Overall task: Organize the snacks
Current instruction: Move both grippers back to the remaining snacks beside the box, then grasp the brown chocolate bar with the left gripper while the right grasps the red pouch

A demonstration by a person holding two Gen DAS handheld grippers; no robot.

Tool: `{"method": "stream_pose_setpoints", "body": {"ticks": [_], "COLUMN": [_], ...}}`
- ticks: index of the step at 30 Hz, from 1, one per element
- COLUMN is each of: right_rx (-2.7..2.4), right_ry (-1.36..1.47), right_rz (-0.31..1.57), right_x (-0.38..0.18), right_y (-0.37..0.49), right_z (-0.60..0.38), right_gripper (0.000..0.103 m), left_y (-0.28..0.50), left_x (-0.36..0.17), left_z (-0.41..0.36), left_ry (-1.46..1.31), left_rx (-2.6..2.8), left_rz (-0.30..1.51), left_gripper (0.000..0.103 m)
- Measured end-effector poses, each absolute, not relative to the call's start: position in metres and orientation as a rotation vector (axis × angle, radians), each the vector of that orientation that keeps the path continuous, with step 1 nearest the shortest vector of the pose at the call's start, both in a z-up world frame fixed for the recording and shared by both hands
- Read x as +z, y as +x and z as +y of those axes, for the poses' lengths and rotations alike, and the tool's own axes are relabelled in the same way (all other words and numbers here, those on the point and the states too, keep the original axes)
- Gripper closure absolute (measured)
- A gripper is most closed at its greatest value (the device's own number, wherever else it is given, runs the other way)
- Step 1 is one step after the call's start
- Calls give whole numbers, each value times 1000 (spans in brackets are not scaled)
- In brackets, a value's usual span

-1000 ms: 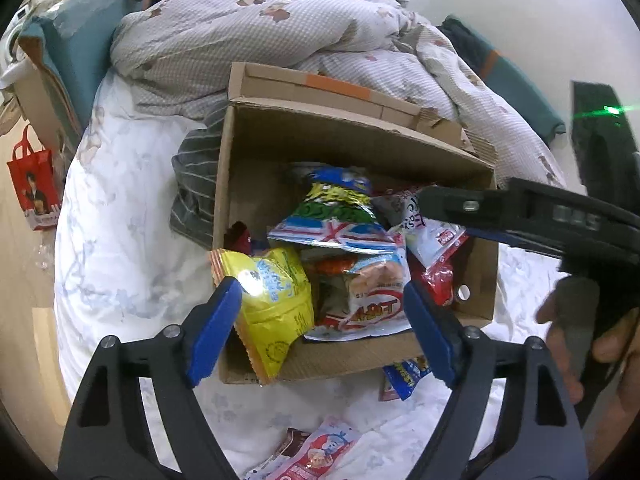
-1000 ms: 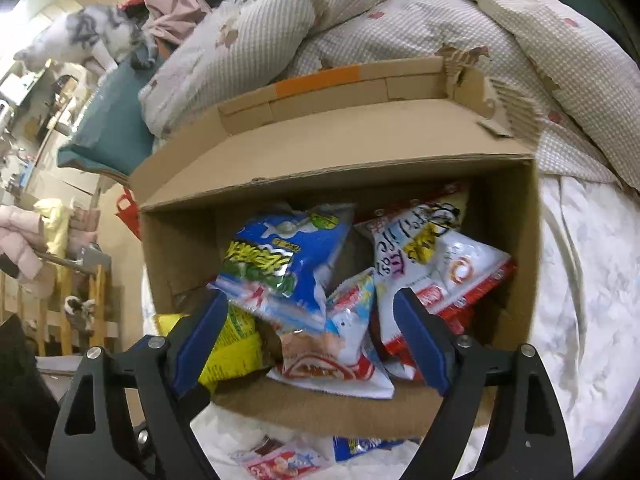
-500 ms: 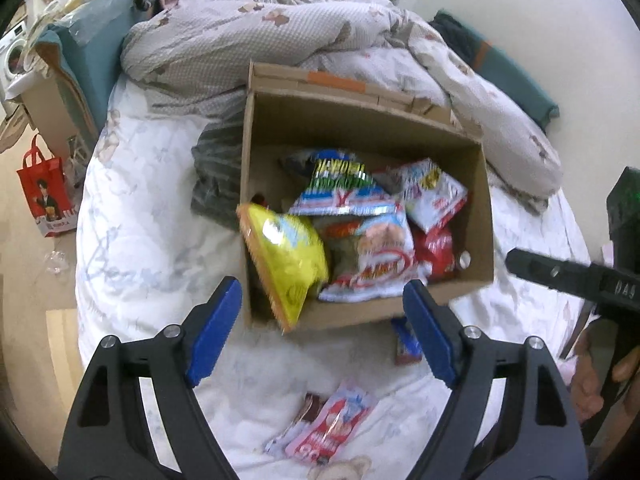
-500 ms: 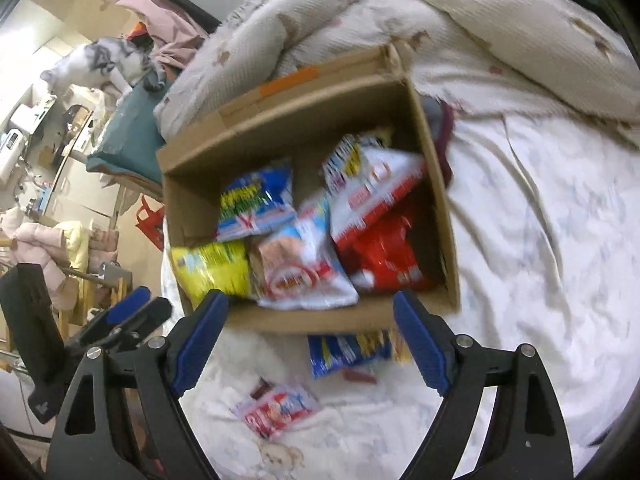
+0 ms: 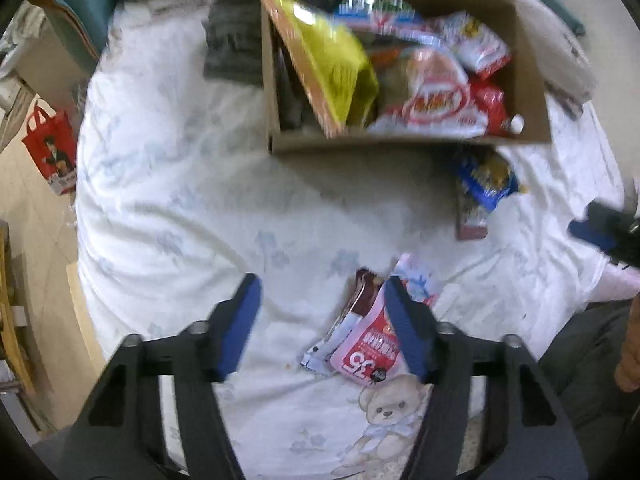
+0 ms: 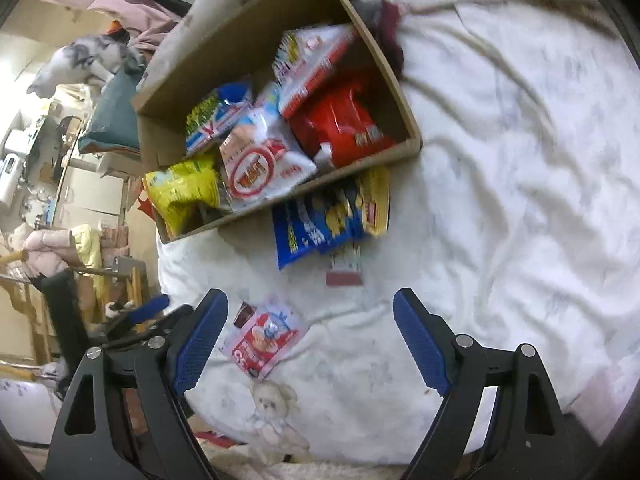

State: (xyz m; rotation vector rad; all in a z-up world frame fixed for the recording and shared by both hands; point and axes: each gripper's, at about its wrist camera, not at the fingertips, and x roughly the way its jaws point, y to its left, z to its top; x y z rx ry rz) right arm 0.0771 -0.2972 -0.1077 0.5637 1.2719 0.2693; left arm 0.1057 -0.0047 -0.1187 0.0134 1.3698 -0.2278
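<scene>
Left gripper (image 5: 320,312) points steeply down at the bed, its jaws closing, and only bare sheet (image 5: 180,220) lies between the blue pads; nothing is gripped. The pink snack packet (image 5: 368,354) lies flat just off the right pad, partly behind it, with a dark brown wrapper (image 5: 362,294) tucked against its far edge. Right gripper (image 6: 310,334) hangs wide open and empty over the same stretch of sheet; in its view that pink packet sits near its left pad, just far of a teddy-bear print (image 6: 272,400). Further out, a blue and yellow bag (image 6: 320,220) lies on the sheet touching the near wall of the cardboard box (image 6: 180,80), with a small red-edged packet (image 6: 345,266) just near of it. The box is crammed: a yellow bag (image 6: 180,192) at its left end, a white and red bag (image 6: 260,164) in the middle, a red bag (image 6: 340,124) to the right. A red tote bag (image 5: 52,148) stands on the floor, far left.
</scene>
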Motion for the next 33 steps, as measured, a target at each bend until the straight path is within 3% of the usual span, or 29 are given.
{"method": "stream_pose_setpoints", "body": {"ticks": [23,25,28,29,33], "right_rx": [304,301,297,294,289], "right_ry": [395,388,381,378,380], "right_rz": [1281,1288,1292,1294,1302], "right_x": [-109,-111,-112,-113,-116], "right_y": [79,79,79,79,79], "right_z": [-265,-264,-262,-262,-263], "right_gripper": [16,16,16,16,16], "left_y": [77,77,81,82,82], "left_x": [-183,-183,-181,-180,-174], "left_z": [-60,-64,-66,-66,-60], "left_ry": [313,315,278,276,243], "left_rx": [-296,-305,-324,-328,-335], "left_rz": [1472,1458,1459,1461,1483], "left_gripper": [50,55,74,86,89]}}
